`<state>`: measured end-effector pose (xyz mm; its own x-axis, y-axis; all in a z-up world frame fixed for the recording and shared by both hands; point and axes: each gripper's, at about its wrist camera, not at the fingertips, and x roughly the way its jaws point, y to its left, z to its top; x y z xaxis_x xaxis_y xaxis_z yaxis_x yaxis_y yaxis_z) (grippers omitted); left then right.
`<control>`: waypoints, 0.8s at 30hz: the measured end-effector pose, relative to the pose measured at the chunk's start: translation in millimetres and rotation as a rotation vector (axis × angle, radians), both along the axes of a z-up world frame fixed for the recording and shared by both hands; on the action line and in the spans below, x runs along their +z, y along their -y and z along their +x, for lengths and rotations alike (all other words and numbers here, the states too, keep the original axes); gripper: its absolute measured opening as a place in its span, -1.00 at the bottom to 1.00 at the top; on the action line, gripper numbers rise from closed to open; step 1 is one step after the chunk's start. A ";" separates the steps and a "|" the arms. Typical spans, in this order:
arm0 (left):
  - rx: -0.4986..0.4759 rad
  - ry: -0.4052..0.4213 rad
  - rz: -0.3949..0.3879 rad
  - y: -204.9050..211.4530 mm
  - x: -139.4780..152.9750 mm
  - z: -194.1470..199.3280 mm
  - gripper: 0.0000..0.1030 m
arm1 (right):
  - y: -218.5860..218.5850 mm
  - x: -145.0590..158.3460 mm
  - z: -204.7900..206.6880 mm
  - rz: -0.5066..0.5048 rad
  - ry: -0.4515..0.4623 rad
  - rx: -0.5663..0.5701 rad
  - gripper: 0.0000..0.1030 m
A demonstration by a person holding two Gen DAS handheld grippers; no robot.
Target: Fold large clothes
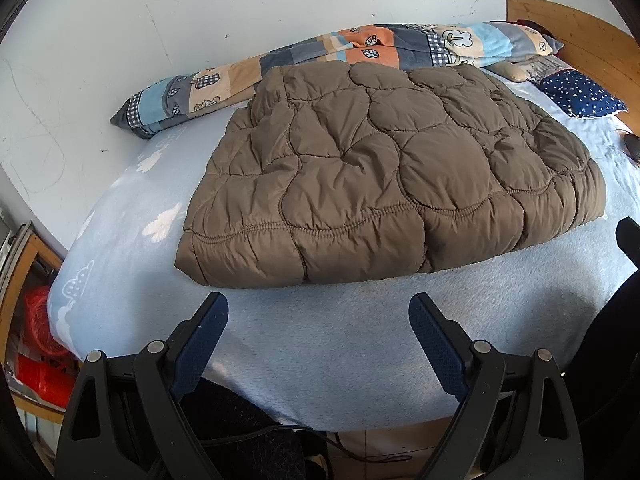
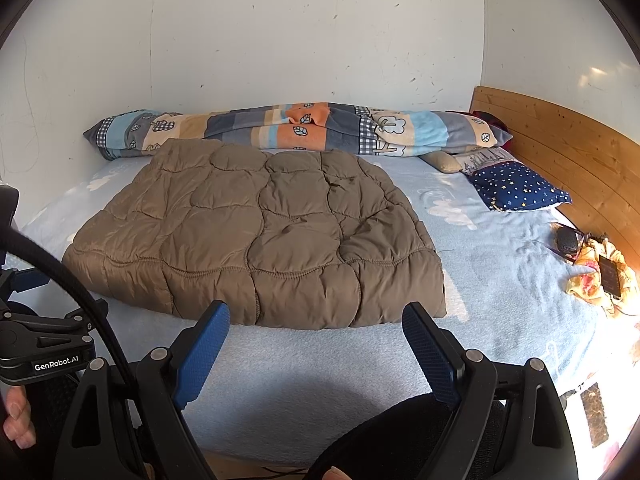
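Brown quilted jacket (image 2: 256, 236), lying as a flat, roughly rectangular bundle on the bed (image 2: 500, 248), between its near edge and the patchwork blanket roll (image 2: 300, 128) along the far edge. Left claw (image 1: 318, 340) and right claw (image 2: 316, 344) hover short of the near hem, both spread wide, empty. Folding appears advanced; a further fold would require gripping the near hem corners.

Only one piece of text could be read: "GenRobot.AI", printed in white letters on the black body of the left gripper (image 2: 44, 344), at the lower left of the right wrist view. The left wrist view held no readable text or numbers.
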<state>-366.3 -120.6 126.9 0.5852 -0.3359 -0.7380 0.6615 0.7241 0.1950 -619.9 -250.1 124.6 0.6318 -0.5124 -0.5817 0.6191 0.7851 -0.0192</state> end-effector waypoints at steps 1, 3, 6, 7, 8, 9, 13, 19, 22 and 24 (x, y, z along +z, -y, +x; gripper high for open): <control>0.000 0.000 0.000 0.0 -0.1 0.1 0.78 | 0.4 -0.1 0.0 0.000 0.000 0.002 0.77; 0.000 0.000 0.000 0.1 -0.2 -0.1 0.78 | 0.8 -0.4 -0.1 0.000 -0.003 0.002 0.77; -0.002 0.002 0.003 0.3 -0.4 -0.1 0.78 | 1.2 -0.4 -0.2 0.000 -0.003 0.004 0.77; -0.003 0.003 0.004 0.1 -0.4 -0.1 0.78 | 1.4 -0.7 -0.2 0.000 -0.005 0.003 0.77; -0.004 0.004 0.005 -0.5 -0.5 0.4 0.78 | 1.1 -0.4 -0.5 0.000 -0.005 0.001 0.77; -0.006 0.005 0.006 -0.3 -0.6 -0.2 0.78 | 1.3 -0.1 -1.2 0.000 -0.005 0.002 0.77; -0.005 0.006 0.007 -0.3 -0.7 -0.1 0.78 | 1.4 0.2 -1.6 0.000 -0.005 0.002 0.77; -0.006 0.006 0.008 -0.5 -0.6 0.1 0.78 | 1.0 -0.3 -0.5 0.000 -0.007 0.002 0.77; -0.012 0.002 0.009 -0.6 -1.0 0.2 0.78 | 1.9 -0.3 -1.0 0.000 -0.008 0.004 0.77; -0.020 -0.005 0.010 -0.3 -1.7 0.4 0.78 | 2.1 0.1 -1.7 0.000 -0.007 0.004 0.77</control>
<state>-366.0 -120.3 125.2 0.5750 -0.3400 -0.7442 0.6768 0.7087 0.1992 -621.6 -252.3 124.7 0.6297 -0.5103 -0.5857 0.6160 0.7874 -0.0237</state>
